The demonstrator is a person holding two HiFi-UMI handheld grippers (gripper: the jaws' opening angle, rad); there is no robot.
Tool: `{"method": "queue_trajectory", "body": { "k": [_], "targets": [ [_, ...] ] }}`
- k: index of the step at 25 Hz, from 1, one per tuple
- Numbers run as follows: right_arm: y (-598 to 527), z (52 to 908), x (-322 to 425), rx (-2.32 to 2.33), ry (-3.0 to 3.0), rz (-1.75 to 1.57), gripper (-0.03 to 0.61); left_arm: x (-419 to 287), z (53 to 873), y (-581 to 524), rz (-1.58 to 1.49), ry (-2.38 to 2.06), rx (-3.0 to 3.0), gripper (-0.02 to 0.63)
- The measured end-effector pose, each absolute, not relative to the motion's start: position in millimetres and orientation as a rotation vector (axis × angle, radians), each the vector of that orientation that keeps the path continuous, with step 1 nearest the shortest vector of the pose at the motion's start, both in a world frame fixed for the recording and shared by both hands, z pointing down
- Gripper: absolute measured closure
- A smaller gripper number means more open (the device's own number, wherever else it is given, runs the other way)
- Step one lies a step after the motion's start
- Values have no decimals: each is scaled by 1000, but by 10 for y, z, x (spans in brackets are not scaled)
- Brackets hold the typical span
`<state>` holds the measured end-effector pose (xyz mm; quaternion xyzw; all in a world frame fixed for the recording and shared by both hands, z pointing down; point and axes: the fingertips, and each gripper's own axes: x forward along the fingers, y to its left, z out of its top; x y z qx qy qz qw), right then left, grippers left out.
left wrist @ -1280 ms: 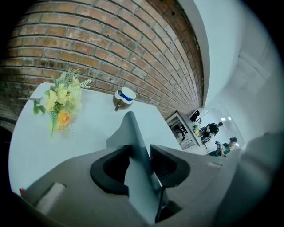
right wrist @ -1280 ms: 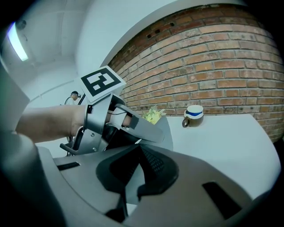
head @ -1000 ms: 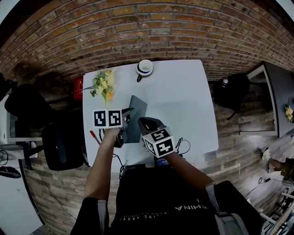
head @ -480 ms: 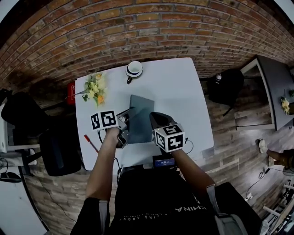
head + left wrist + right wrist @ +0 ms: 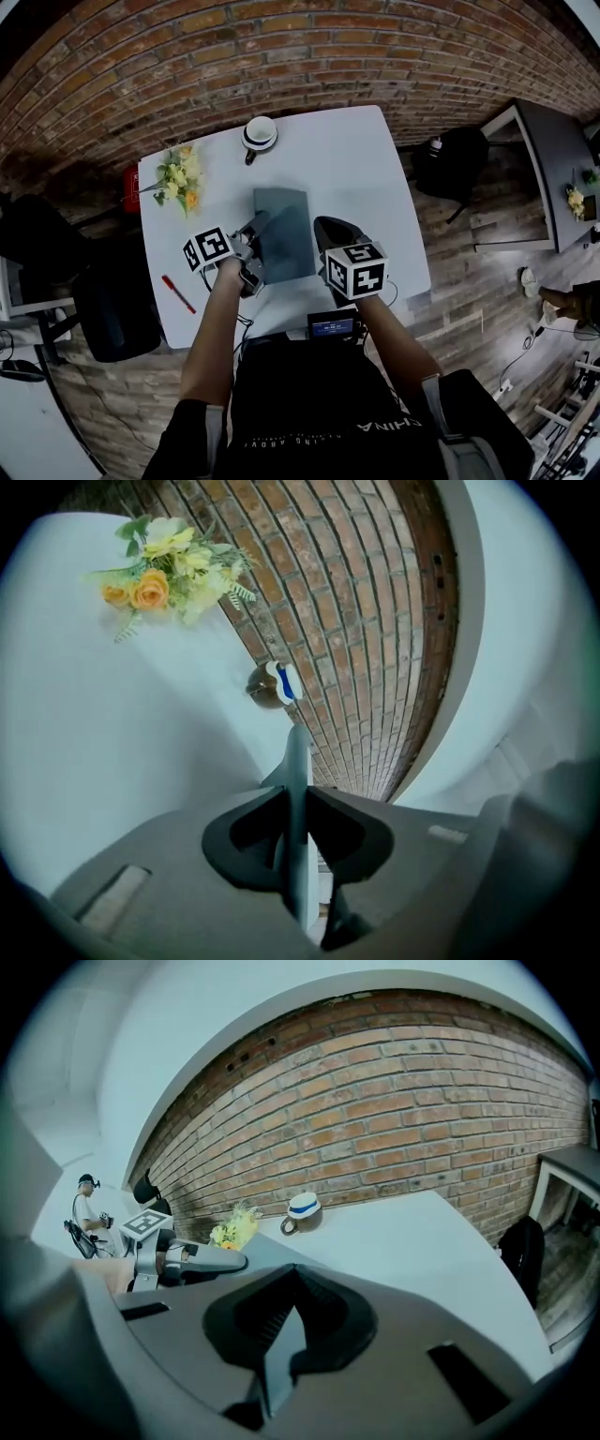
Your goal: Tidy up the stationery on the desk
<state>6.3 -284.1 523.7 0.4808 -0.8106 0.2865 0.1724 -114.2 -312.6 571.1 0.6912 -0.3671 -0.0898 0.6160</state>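
**A:** Entry: left gripper (image 5: 298, 829), clamped on the notebook's (image 5: 286, 234) left edge. Right gripper (image 5: 281, 1327), closed on its right edge.

**B:** Change recorded?

**A:** The notebook, seen narrow a second ago, is now seen broad over mid-desk (image 5: 375, 169). It is judged levelled, ready for laying down. Pen (image 5: 176, 293), near left, not yet collected.

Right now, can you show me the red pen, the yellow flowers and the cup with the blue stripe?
red pen (image 5: 178, 294), head view, middle of its barrel.
yellow and orange flower bunch (image 5: 178, 178), head view, on the blossoms.
white cup with a blue stripe (image 5: 260, 132), head view, centre of its top.
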Motion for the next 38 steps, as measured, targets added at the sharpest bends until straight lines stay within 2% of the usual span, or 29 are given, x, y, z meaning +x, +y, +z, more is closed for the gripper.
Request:
{"method": "queue_trajectory", "body": {
  "k": [10,27,31,35,38],
  "targets": [
    [-2913,5324,-15,1338,-2289,810,568,-1455,6115,-3102,-106,-957,1585,545],
    [-2925,5409,67,1344,-2263,833,568,-1567,6507,-2990,20,-1027,1528,529],
    [-2923,5411,87,1335,-2271,831,568,-1538,6519,-2959,159,-1025,1597,486],
    [-2891,5411,116,1316,-2281,826,568,-1520,6481,-2895,359,-1040,1679,386],
    [-2858,5409,133,1296,-2292,819,568,-1590,6422,-2835,479,-1102,1742,383]
  ]
}}
